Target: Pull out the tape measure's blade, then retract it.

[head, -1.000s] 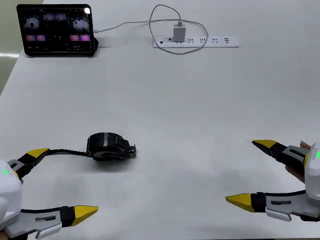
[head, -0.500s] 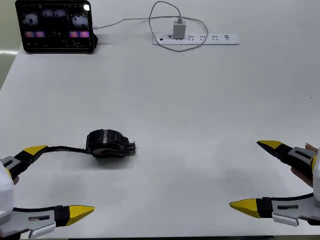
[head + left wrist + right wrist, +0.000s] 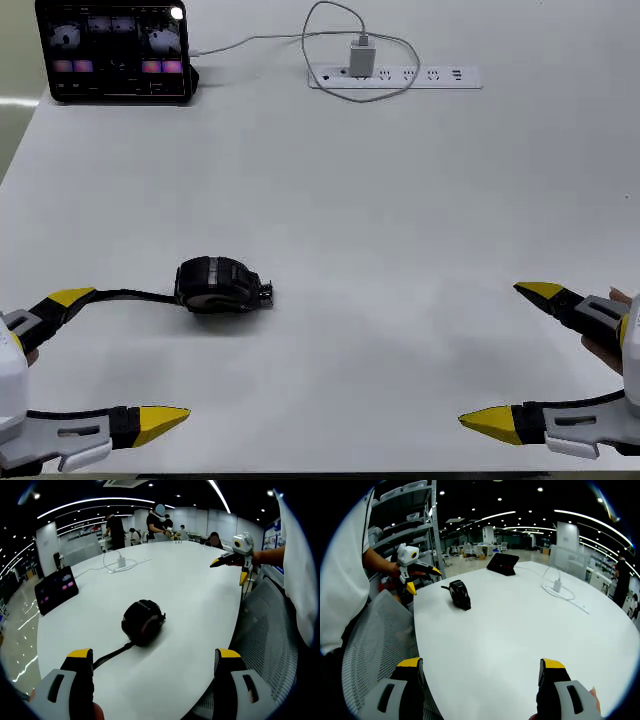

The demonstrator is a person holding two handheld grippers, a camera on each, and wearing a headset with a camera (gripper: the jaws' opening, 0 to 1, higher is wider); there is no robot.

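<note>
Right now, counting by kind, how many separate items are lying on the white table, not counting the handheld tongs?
Tape measure: 1
Tablet: 1
Power strip: 1
Charger with cable: 1
Total: 4

Tape measure (image 3: 215,286) is black, table (image 3: 400,220) white, left gripper (image 3: 120,357) and right gripper (image 3: 505,355) yellow-tipped.
</note>
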